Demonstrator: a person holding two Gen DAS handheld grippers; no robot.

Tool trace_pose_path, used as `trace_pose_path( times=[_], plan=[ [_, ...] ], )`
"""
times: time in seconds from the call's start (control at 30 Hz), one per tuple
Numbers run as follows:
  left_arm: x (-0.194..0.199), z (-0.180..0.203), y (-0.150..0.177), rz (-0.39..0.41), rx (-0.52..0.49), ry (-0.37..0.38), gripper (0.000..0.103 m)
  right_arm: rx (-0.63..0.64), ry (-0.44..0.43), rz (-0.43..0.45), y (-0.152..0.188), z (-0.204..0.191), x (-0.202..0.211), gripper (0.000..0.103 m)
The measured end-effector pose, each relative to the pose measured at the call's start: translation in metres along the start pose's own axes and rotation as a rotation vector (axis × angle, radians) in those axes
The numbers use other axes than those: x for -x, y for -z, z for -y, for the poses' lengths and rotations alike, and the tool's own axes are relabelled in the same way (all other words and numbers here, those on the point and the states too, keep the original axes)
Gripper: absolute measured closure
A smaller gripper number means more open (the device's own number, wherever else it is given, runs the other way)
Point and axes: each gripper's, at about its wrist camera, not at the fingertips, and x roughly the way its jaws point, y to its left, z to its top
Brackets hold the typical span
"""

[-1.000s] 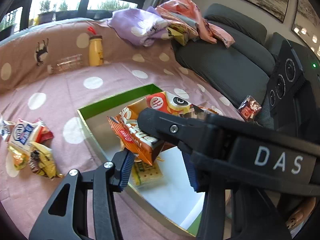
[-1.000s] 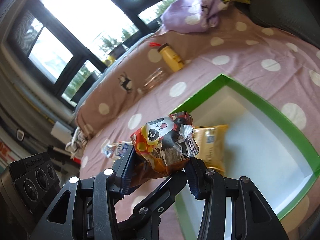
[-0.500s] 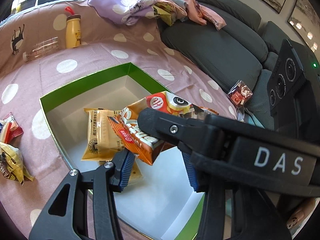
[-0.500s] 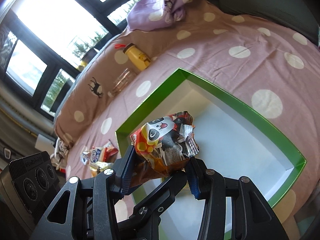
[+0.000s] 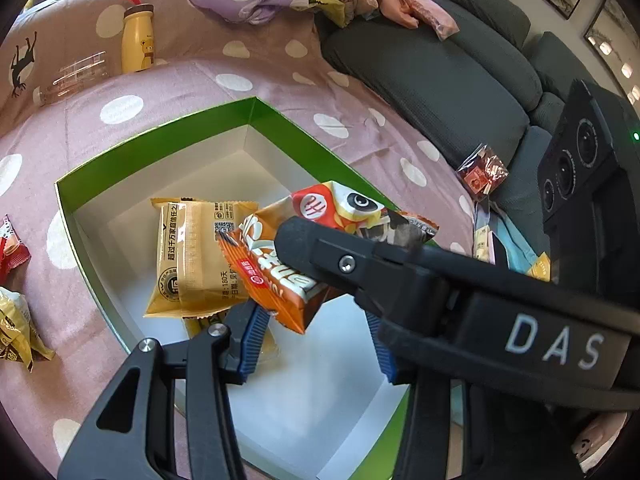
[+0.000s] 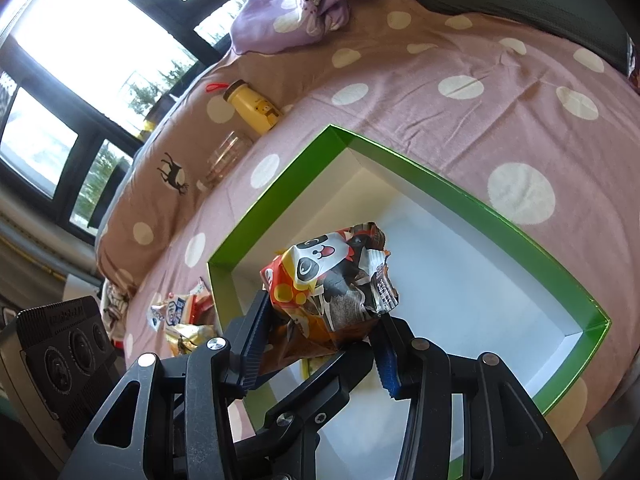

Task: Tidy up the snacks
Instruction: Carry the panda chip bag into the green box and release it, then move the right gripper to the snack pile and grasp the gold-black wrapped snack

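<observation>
My left gripper (image 5: 316,332) is shut on an orange snack packet (image 5: 276,276), held above the green-rimmed white box (image 5: 160,148). The right gripper's black arm crosses in front of it and hides its right pad. My right gripper (image 6: 320,340) is shut on a crumpled panda-print packet (image 6: 332,276), seen in the left wrist view as the panda packet (image 5: 352,204) touching the orange one. Both packets hang over the box (image 6: 440,184) interior. A tan-yellow packet (image 5: 192,264) lies on the box floor, with another partly hidden beneath it.
The box rests on a pink polka-dot cloth (image 5: 280,92). Loose snack packets (image 5: 12,328) lie left of it. A yellow bottle (image 5: 136,40) and a clear bottle (image 5: 72,78) stand behind. A grey sofa (image 5: 440,80) with a red packet (image 5: 480,172) is at the right.
Both grippers moved forward over the box and tipped downward, each keeping its packet. The box now fills the middle of both views, and the tan-yellow packet inside shows fully.
</observation>
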Motion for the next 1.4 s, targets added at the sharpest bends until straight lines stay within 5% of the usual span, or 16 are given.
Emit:
trace_pose_path(
  times=[0.67, 0.97, 1.2, 1.4],
  plan=[
    [-0.023, -0.001, -0.005, -0.099, 0.013, -0.032, 0.056, -0.063, 0.022, -0.048, -0.005, 0.016, -0.014, 0.054],
    [-0.018, 0.001, -0.004, -0.08, 0.016, -0.051, 0.056, -0.054, 0.035, -0.029, -0.005, 0.013, -0.009, 0.054],
    [0.031, -0.005, 0.005, 0.048, -0.002, -0.101, 0.03, -0.058, 0.081, 0.078, -0.005, 0.008, 0.011, 0.034],
    [0.096, -0.033, 0.028, 0.184, 0.08, -0.186, 0.015, 0.0, 0.093, 0.154, -0.001, -0.014, 0.024, 0.021]
  ],
)
